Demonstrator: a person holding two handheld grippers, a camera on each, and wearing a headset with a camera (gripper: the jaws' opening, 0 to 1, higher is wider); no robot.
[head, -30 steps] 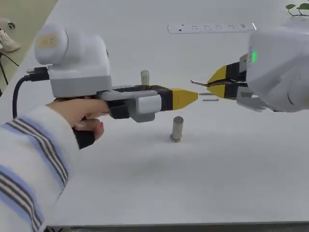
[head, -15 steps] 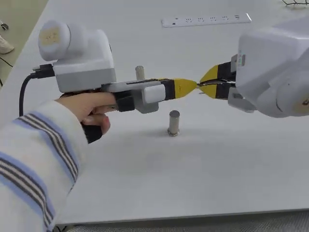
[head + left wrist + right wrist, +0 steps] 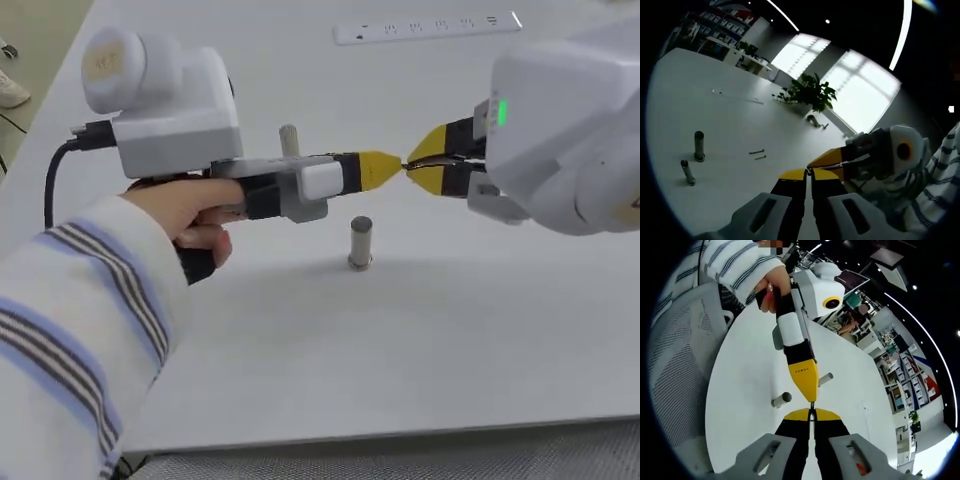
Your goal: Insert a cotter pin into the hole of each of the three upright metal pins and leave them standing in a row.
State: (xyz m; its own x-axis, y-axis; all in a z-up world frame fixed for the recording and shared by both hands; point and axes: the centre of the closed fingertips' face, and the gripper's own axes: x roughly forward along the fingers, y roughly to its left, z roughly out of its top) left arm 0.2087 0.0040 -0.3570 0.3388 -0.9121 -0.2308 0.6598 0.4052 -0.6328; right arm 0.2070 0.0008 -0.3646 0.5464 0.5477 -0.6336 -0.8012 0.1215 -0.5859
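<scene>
My right gripper is shut on a thin cotter pin that sticks out past its yellow tips. My left gripper, jaws shut, points tip to tip at it, and its tip meets the pin's free end above the table. In the left gripper view my own shut jaws face the right gripper's yellow jaws. One upright metal pin stands just in front of and below the tips. A second metal pin stands behind the left gripper. Both show as the near pin and the far pin in the right gripper view.
Two loose cotter pins lie on the white table beyond the metal pins. A white power strip lies along the far edge. A potted plant stands at the table's far end. A mesh chair sits beside the table.
The grippers have closed the gap between them: the right gripper carried the cotter pin leftward until its free end meets the left gripper's shut tip. The metal pins have stayed in place.
</scene>
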